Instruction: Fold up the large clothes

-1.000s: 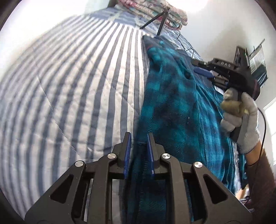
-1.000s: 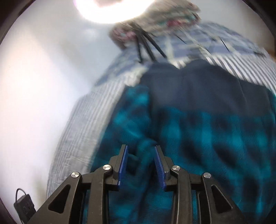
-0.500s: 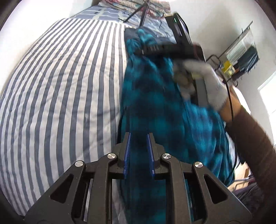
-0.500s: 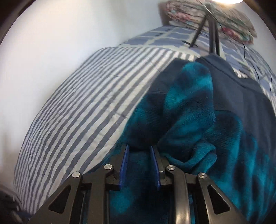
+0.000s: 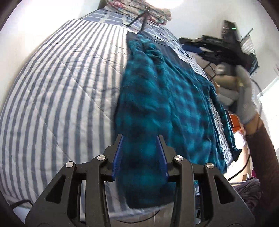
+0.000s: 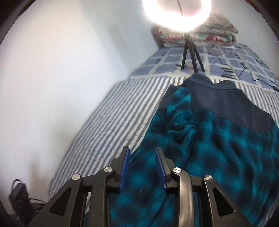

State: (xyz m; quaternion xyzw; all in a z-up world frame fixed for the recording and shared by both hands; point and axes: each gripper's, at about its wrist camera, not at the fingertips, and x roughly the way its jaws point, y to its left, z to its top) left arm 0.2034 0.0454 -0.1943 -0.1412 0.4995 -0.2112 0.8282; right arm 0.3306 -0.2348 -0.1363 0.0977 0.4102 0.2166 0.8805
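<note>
The bed [image 5: 57, 90] carries the fleece [image 5: 162, 97] lengthwise, collar at the far end, hem hanging off the near edge. Its long axis runs straight away from both tools. The left gripper [image 5: 140, 157] has just been widening, fleece between its jaws; whether it still pinches, I cannot tell. The right gripper [image 6: 142, 167], likewise just opening, is above the near left edge.

Your right gripper [image 5: 200, 44] is motion-smeared in the left wrist view, jaws unreadable there; your gloved right hand [image 5: 244, 99] is blurred too. The plaid fleece jacket [image 5: 165, 108] runs under both grippers' frames and off the bottom edge of the right wrist view, near hem hidden. The ring light [image 6: 176, 15] blows out, hiding its centre.
</note>
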